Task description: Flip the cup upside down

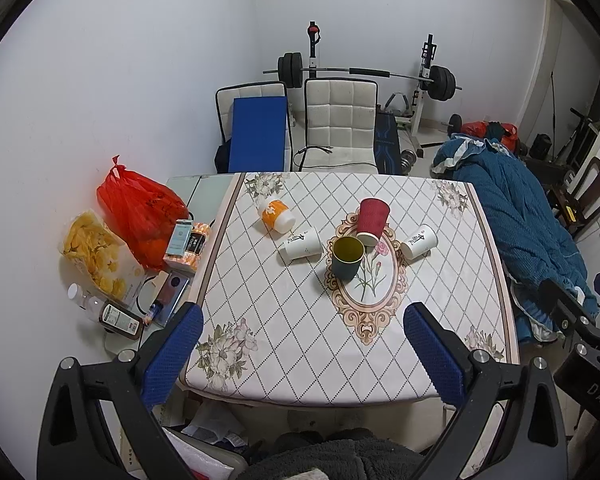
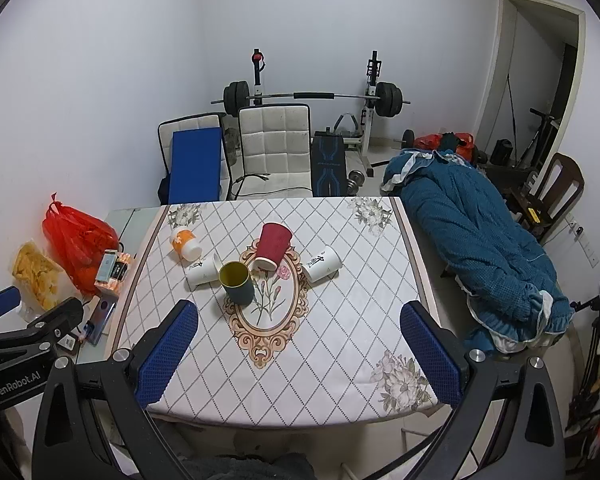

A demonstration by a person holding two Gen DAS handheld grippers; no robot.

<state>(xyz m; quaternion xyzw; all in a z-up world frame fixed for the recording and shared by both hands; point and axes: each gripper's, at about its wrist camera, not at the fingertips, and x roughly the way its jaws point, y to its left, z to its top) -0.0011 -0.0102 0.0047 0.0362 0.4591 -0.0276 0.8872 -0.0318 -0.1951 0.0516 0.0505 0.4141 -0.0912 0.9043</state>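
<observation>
Tablecloth (image 2: 340,320); left claw (image 2: 16,344) arm reads "GenRobot.AI"; cups (image 2: 274,246) unheld.

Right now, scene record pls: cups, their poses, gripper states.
upright cup: dark green cup, mouth up, yellow inside
upside-down cups: red cup; orange cup; two white cups
surface: patterned tablecloth
left gripper: open, holding nothing, short of the cups
right gripper: open, holding nothing
left of table: red bag
</observation>
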